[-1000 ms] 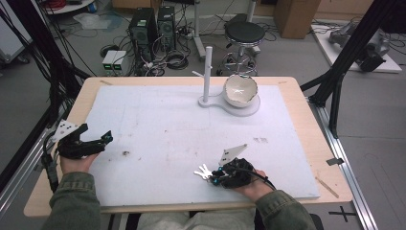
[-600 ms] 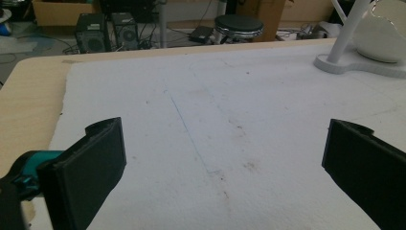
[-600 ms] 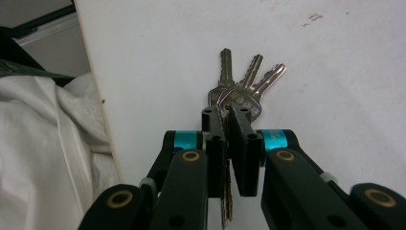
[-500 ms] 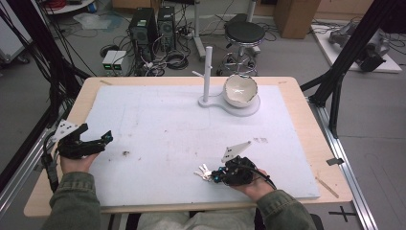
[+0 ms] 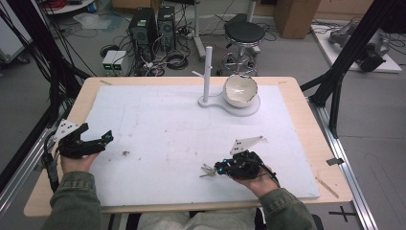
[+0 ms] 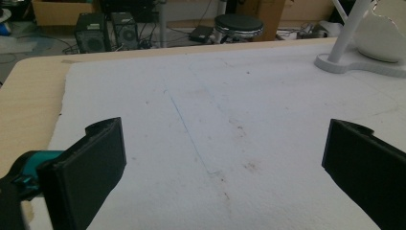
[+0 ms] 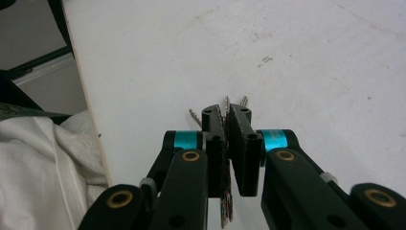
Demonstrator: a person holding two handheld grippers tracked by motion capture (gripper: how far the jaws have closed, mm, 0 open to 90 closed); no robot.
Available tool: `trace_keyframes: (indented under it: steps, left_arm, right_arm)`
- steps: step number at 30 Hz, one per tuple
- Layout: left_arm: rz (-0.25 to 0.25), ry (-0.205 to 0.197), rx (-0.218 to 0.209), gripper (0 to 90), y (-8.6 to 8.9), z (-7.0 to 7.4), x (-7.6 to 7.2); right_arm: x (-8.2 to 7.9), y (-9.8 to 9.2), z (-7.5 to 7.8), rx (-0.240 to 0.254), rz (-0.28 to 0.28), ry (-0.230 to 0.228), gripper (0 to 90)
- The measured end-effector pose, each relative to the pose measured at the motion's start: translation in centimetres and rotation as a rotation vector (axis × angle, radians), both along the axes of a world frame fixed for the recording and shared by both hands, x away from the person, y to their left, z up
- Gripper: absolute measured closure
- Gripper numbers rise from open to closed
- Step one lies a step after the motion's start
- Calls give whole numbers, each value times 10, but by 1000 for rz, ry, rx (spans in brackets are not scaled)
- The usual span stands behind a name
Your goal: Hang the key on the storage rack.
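The right gripper (image 7: 226,120) is clamped on a bunch of keys (image 5: 207,169) — their tips poke out just past its jaws, over the desk's (image 5: 297,96) white mat (image 5: 182,129). The left gripper (image 5: 98,141) is spread wide, holding nothing.

The pale wood table (image 5: 306,103) carries a matt, scuffed white sheet (image 5: 163,124), a glossy white bowl (image 5: 240,89) on a smooth plastic stand (image 5: 207,72), and shiny metal keys (image 5: 207,169).
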State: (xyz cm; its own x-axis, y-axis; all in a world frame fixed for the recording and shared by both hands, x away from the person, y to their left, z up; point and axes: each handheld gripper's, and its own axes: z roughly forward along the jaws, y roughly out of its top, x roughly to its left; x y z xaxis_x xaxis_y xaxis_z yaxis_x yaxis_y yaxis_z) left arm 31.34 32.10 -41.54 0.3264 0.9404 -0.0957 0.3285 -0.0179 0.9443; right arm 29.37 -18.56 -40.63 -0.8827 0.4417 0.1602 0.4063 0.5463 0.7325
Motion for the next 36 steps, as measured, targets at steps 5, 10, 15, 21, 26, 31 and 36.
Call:
trace_keyframes:
  steps: [5,10,15,21,26,31,36]
  left_arm:
    - [1,1,4,17,0,0,0]
    - [0,1,4,17,0,-1,1]
    - [-2,2,7,17,-1,-1,2]
    - [-3,2,7,17,-1,-1,2]
    - [-4,3,9,17,-1,-1,2]
    - [-7,5,11,17,-2,-1,3]
    - [-6,5,10,17,-1,-1,3]
  right_arm:
    - [3,-3,6,19,-8,-8,853]
    - [9,-8,14,37,-26,-22,852]
    - [14,-11,20,46,-35,-33,852]
    - [21,-11,30,46,-35,-47,852]
    - [28,-11,41,48,-38,-61,852]
    - [34,-8,51,31,-39,-62,852]
    - [48,-8,59,47,-64,-65,852]
